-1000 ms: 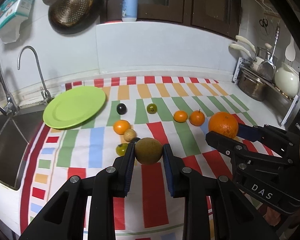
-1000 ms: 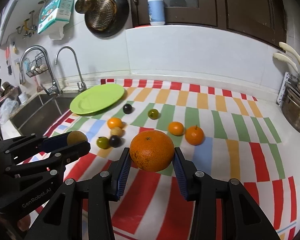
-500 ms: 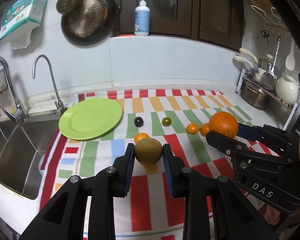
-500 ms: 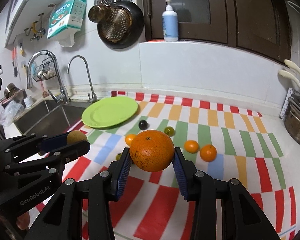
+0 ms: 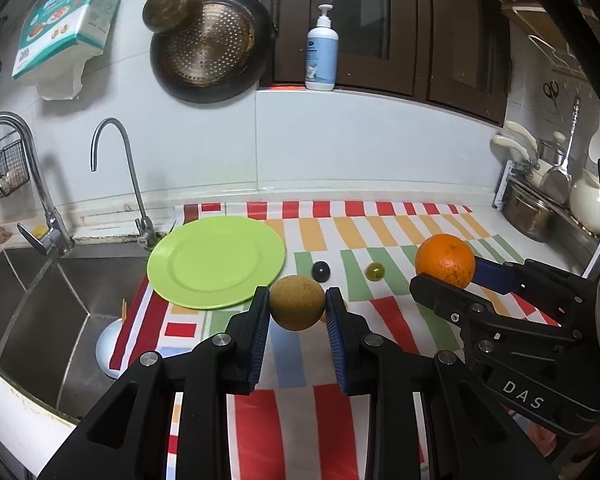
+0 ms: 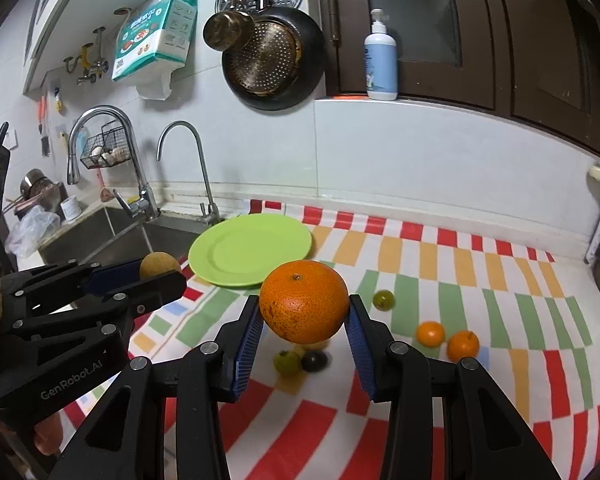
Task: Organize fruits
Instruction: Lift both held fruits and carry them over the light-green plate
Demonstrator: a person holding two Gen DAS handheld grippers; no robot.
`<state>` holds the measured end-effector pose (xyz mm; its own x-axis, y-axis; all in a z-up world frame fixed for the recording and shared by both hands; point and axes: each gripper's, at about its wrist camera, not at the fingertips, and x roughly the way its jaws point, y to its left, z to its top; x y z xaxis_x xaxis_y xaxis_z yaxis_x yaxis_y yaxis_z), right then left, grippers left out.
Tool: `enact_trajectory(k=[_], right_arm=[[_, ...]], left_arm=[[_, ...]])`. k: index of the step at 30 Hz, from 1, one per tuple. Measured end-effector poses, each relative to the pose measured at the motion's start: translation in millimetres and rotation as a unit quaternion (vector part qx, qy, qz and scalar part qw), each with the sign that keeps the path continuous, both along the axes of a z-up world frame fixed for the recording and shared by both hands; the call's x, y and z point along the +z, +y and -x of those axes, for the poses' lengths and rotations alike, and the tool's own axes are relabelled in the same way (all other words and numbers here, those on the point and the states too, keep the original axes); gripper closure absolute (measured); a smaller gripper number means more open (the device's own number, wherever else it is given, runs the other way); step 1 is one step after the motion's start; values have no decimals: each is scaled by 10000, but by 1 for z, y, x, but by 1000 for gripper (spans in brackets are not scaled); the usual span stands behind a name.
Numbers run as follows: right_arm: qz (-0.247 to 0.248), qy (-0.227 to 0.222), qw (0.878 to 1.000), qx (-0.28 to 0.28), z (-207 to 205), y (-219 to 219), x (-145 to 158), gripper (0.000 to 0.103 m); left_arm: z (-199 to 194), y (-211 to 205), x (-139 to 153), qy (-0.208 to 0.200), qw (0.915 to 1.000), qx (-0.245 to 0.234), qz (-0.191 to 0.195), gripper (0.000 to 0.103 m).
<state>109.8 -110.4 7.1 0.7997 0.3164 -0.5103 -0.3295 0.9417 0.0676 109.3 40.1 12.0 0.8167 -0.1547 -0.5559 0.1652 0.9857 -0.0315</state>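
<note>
My left gripper (image 5: pixel 297 309) is shut on a round brown fruit (image 5: pixel 297 302) and holds it in the air just in front of the green plate (image 5: pixel 216 261). My right gripper (image 6: pixel 305 312) is shut on a big orange (image 6: pixel 304 301), also raised above the striped cloth (image 6: pixel 440 312). Each gripper shows in the other's view: the right one with its orange (image 5: pixel 445 260), the left one with the brown fruit (image 6: pixel 159 265). Small fruits lie on the cloth: a dark one (image 5: pixel 321 271), a green one (image 5: pixel 375 271), two small oranges (image 6: pixel 431 333) (image 6: pixel 463 345).
A steel sink (image 5: pixel 24 304) with two taps (image 5: pixel 116 176) lies left of the plate. A pot and utensil rack (image 5: pixel 540 200) stand at the far right. Pans (image 5: pixel 208 48) and a soap bottle (image 5: pixel 322 56) are on the back wall.
Both grippers have risen with their fruits and moved forward and left toward the plate; the cloth and loose fruits have dropped lower and farther in both views.
</note>
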Motion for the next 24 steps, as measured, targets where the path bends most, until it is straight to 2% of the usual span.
enact_trajectory(k=[24], right_arm=[[-85,162,9987,470,-95,52,12,60]], left_arm=[[-74,46,2,-64,9989,457,-74,75]])
